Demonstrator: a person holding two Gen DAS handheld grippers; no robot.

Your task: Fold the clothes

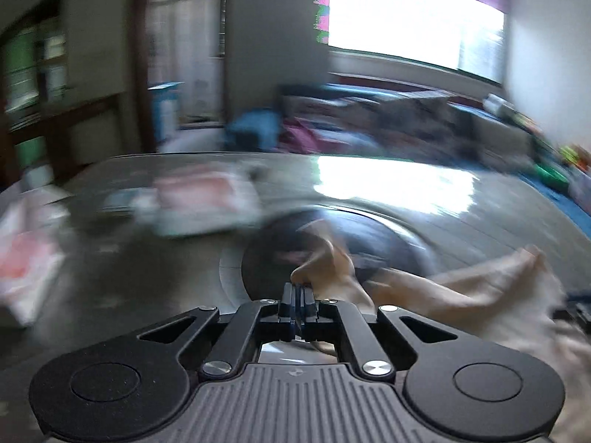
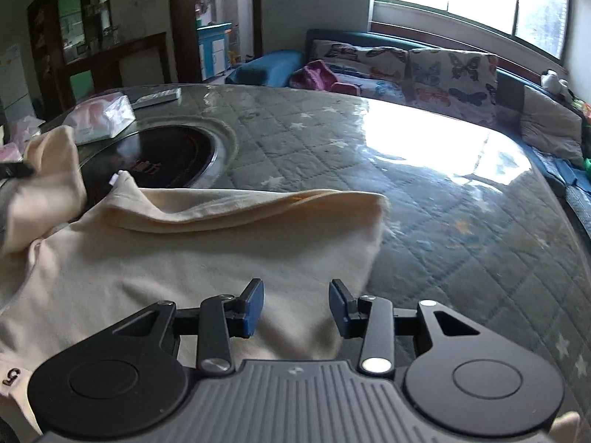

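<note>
a cream garment [image 2: 192,258] is spread on the quilted table cover [image 2: 461,221]; one corner is pinched in the closed left gripper [image 1: 298,288], likely for folding over, while the right gripper [image 2: 296,308] is held open, empty, above it.

The garment [image 2: 207,258] under me is a plain cream, with a white tag bearing a black "5" [image 2: 11,378] at its near left edge. My right gripper [image 2: 296,304] has black arms and blue pads [image 2: 255,306] on a grey ribbed body; my left gripper [image 1: 300,295] is black too. The table cover [image 2: 424,229] is grey-green, quilted in diamonds and dotted with pale stars. A round black inset [image 2: 162,158] has a silver rim. The sofa cushions [image 2: 436,70] carry butterflies on off-white.
</note>
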